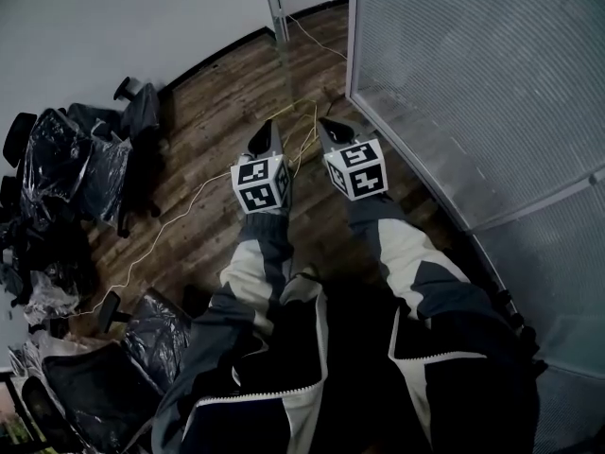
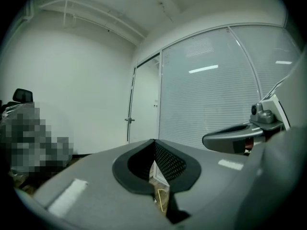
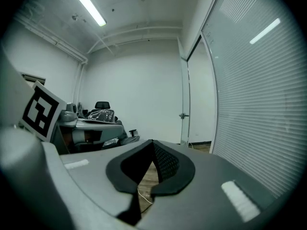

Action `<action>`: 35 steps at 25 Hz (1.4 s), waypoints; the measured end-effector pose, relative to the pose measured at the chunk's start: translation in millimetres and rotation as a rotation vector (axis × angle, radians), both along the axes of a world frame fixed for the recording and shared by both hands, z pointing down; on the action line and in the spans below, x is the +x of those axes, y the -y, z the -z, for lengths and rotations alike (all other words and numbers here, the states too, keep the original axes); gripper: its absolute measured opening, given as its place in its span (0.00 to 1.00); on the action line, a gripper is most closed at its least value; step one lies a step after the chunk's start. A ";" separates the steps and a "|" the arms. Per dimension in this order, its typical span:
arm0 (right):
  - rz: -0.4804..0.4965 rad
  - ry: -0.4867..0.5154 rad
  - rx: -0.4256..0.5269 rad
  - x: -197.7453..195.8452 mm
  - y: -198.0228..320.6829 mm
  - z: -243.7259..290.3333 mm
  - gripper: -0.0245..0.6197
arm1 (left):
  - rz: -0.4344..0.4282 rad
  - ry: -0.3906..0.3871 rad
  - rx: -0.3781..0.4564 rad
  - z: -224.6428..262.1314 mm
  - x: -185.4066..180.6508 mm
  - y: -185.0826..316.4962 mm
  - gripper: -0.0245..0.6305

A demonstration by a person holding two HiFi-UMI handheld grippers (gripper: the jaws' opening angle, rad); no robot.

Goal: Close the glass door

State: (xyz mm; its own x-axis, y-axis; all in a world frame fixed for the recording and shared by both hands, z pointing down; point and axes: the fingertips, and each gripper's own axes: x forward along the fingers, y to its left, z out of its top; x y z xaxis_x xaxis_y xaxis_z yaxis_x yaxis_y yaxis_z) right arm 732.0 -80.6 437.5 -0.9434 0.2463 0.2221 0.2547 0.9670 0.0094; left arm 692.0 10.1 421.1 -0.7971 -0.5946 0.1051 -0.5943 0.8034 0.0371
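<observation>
Your left hand-held gripper (image 1: 268,127) and right hand-held gripper (image 1: 327,125) are pressed together, empty; the glass door (image 3: 197,104) ahead seems open, untouched.

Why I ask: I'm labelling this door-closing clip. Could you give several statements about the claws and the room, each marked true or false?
1. The left claw is shut and empty. True.
2. The right claw grips the metal door handle. False: it is shut on nothing, and the handle is well ahead of it.
3. A yellow cable lies on the brown wooden floor. True.
4. The black plastic-wrapped office chairs stand at the person's right. False: they stand at the left.
</observation>
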 end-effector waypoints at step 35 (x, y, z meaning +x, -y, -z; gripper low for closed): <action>0.237 -0.018 -0.060 -287.6 -103.3 -10.9 0.05 | 0.156 -0.054 -0.060 -27.9 -241.4 -95.5 0.04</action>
